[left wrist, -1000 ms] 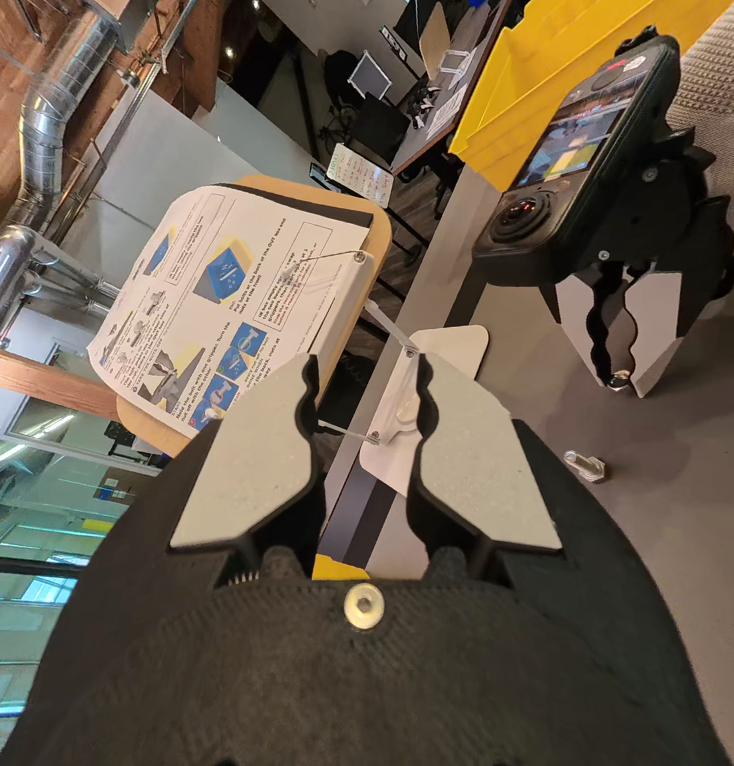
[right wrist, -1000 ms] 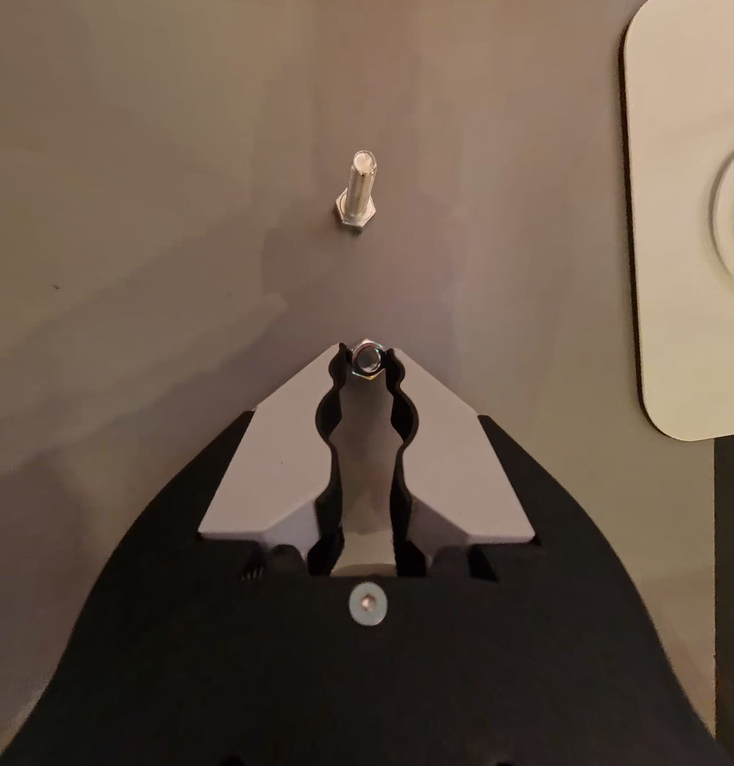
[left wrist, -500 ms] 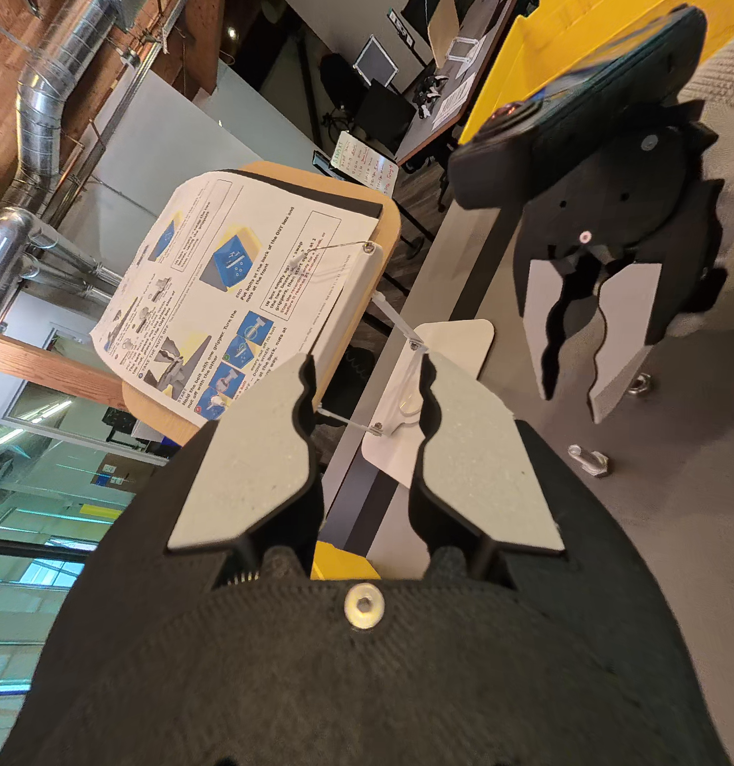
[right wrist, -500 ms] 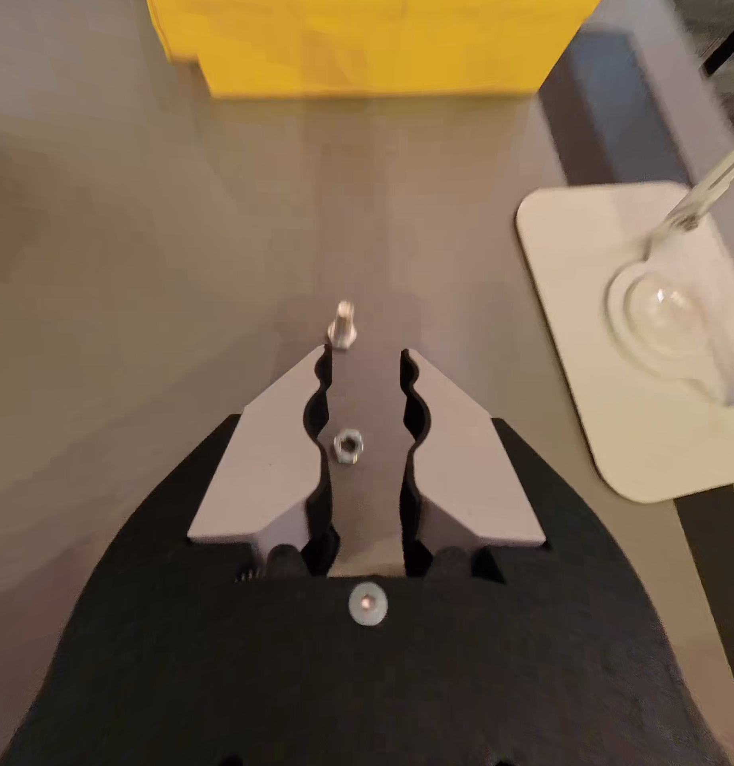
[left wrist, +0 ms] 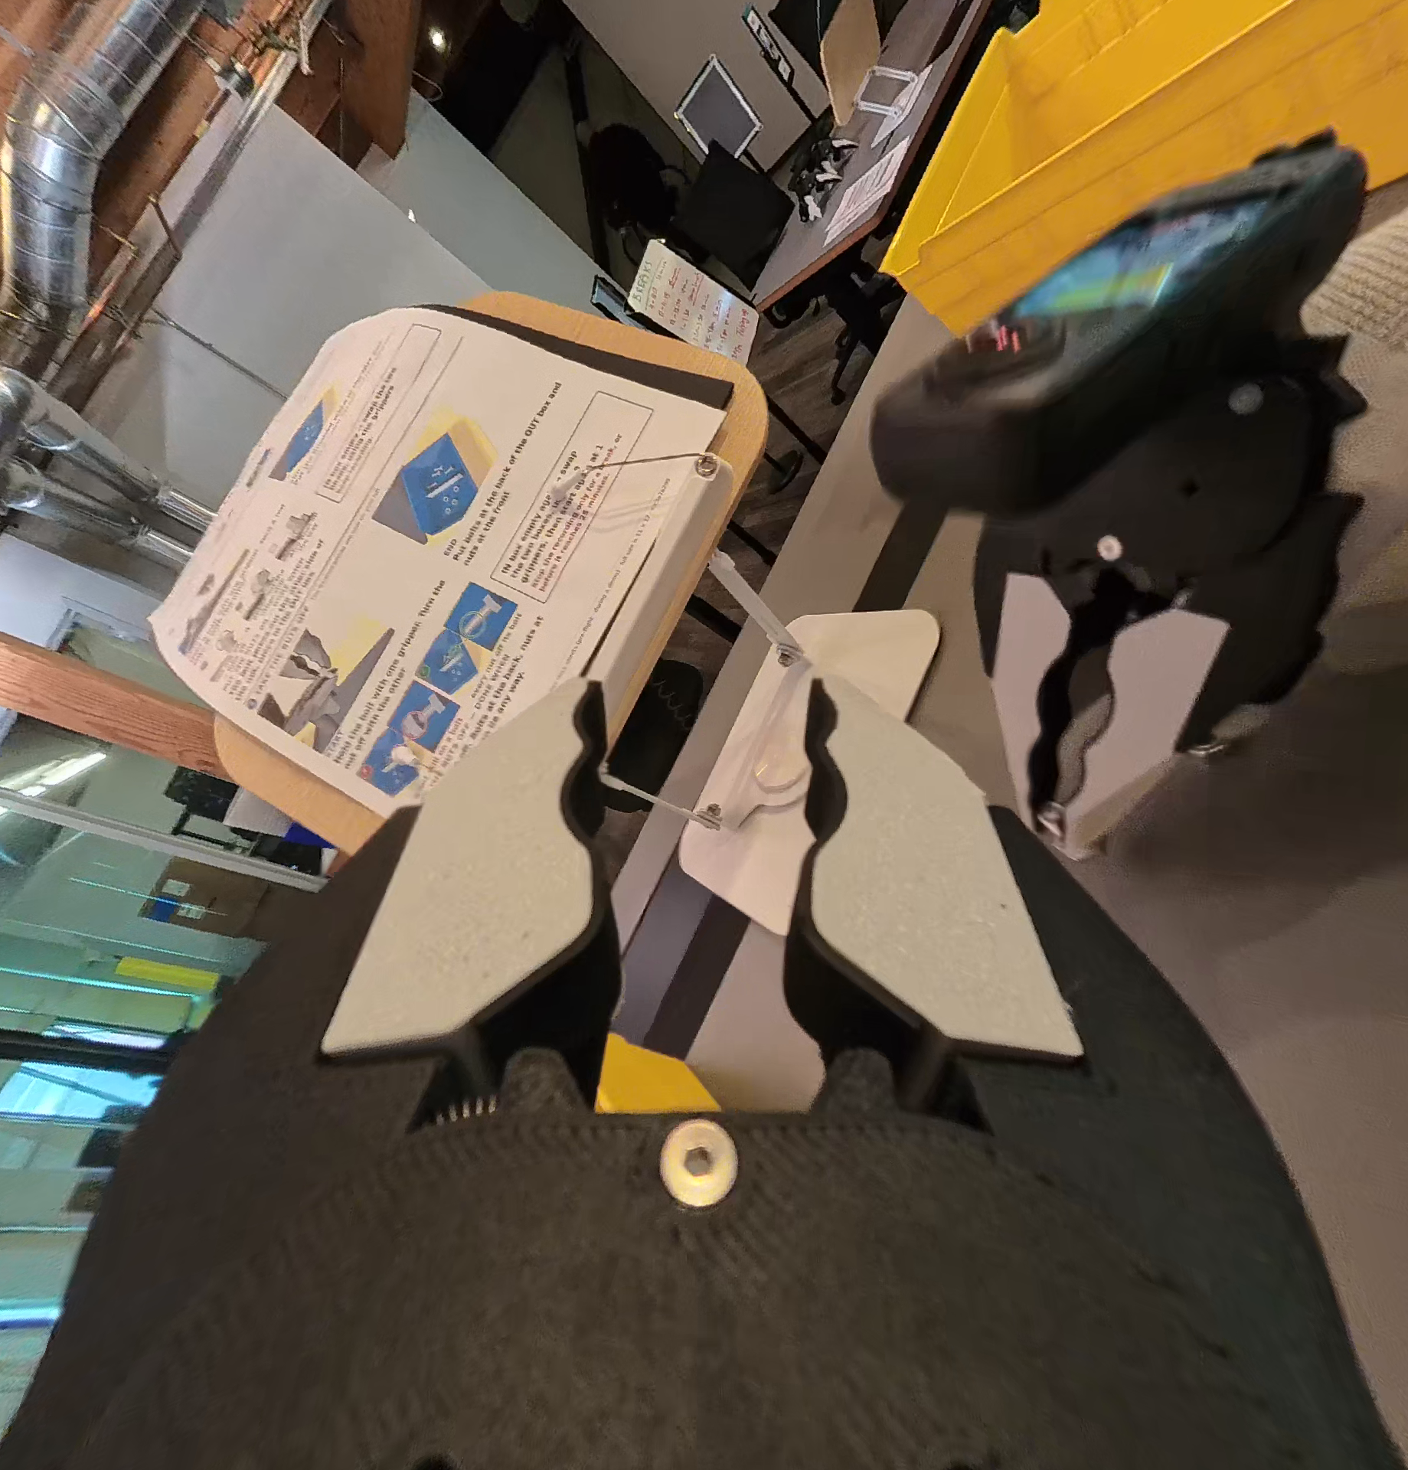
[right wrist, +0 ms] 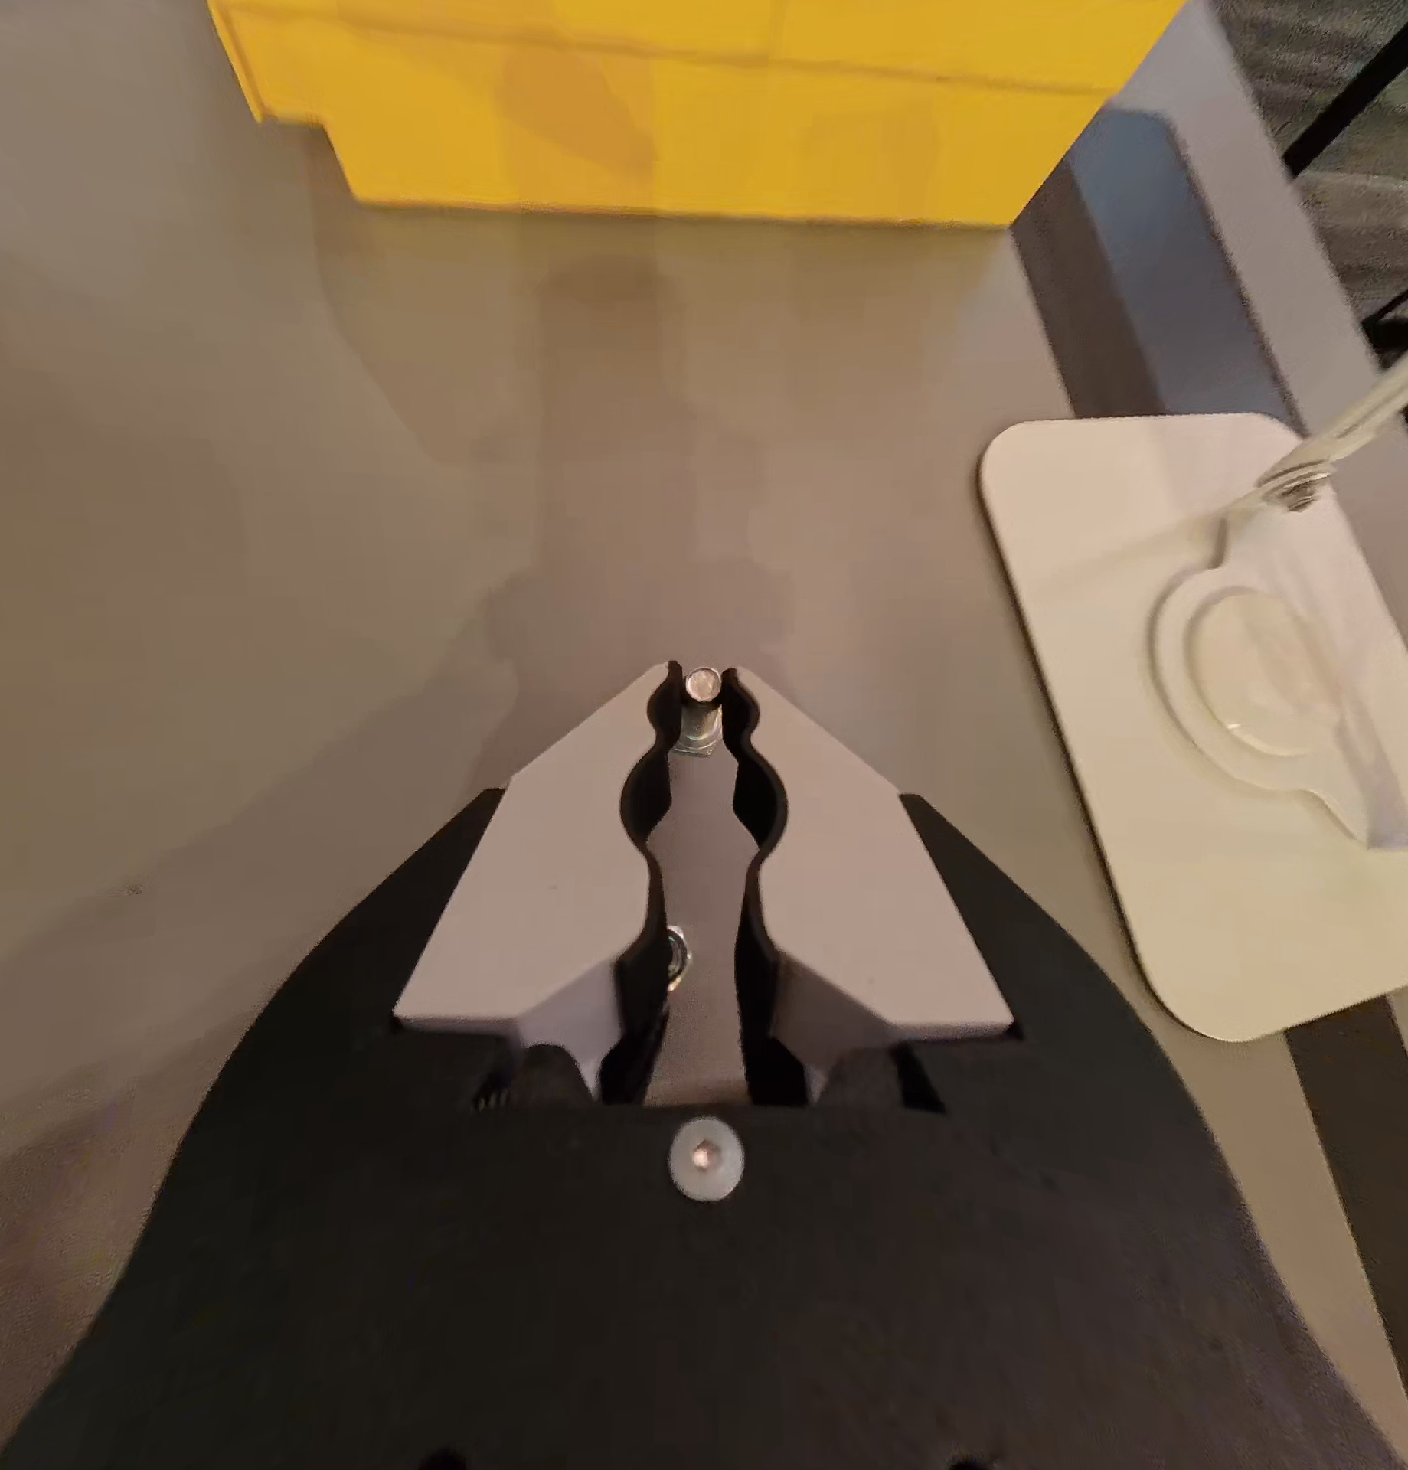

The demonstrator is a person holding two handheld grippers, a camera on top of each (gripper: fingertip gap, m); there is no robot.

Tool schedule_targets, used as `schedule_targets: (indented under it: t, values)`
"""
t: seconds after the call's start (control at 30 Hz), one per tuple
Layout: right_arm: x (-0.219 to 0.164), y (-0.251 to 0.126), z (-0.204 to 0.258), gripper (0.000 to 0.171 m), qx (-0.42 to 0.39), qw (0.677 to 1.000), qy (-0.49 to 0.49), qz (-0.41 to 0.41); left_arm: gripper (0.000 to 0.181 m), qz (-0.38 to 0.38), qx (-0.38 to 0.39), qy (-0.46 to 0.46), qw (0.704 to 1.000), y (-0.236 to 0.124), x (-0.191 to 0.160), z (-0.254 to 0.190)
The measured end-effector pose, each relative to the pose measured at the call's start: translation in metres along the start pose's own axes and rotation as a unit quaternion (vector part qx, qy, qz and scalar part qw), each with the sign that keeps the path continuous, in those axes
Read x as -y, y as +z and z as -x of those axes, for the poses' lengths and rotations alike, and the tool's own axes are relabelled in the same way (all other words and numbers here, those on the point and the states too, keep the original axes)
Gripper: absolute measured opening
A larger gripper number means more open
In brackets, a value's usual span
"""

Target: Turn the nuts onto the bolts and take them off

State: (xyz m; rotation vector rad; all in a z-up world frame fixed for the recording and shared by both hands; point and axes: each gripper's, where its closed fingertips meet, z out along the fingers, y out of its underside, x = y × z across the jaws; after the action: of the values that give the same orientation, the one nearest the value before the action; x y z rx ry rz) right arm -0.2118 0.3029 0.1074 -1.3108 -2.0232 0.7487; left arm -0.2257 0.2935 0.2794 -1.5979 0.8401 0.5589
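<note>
The right gripper [right wrist: 702, 676] pinches the upright bolt [right wrist: 700, 708] at its tips, the loose nut [right wrist: 676, 958] at six o'clock unthreaded, left gripper [left wrist: 704, 716] spread and empty, so threading remains

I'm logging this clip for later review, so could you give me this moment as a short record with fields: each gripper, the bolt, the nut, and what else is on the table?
right gripper: fingertips closed around the bolt, low over the table
left gripper: open, empty, raised, pointing at an instruction sheet
bolt: upright on its head, between the right gripper's tips
nut: loose on the grey table, partly hidden beneath the right gripper
yellow bin: at the table's far edge
white stand base: to the right of the bolt
</note>
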Motion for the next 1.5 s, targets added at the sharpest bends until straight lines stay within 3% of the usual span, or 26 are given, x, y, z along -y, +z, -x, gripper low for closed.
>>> schedule_targets:
  t: [0.03,0.2,0.4,0.5,0.67,0.93,1.03,1.2,1.5]
  values:
    - [0.008,-0.01,-0.005,0.008,-0.005,1.0,0.007,-0.025,0.049,0.001,-0.012,-0.013,1.0,0.002,-0.001,-0.003]
    - [0.047,-0.079,-0.024,0.008,-0.02,0.99,0.036,-0.135,0.064,-0.015,-0.118,-0.134,0.984,0.02,-0.008,-0.039]
    - [0.074,-0.128,-0.005,0.008,0.019,0.981,0.007,-0.193,0.059,-0.06,-0.226,-0.22,0.947,0.032,0.006,-0.087]
    - [0.081,-0.133,0.009,0.008,0.037,0.981,-0.017,-0.192,0.054,-0.07,-0.251,-0.236,0.936,0.034,0.012,-0.1]
    - [0.085,-0.134,0.02,0.008,0.047,0.982,-0.034,-0.178,0.029,-0.1,-0.274,-0.247,0.924,0.029,0.023,-0.107]
    - [0.083,-0.133,0.024,0.008,0.054,0.984,-0.037,-0.166,0.029,-0.112,-0.291,-0.239,0.92,0.02,0.031,-0.11]
    - [0.084,-0.134,0.029,0.008,0.071,0.982,-0.034,-0.175,0.017,-0.117,-0.293,-0.239,0.919,0.019,0.034,-0.11]
    - [0.082,-0.134,0.032,0.007,0.087,0.98,-0.032,-0.179,0.025,-0.118,-0.314,-0.24,0.911,0.015,0.036,-0.117]
    - [0.082,-0.134,0.041,0.007,0.109,0.977,-0.042,-0.18,0.015,-0.122,-0.335,-0.229,0.906,0.009,0.038,-0.123]
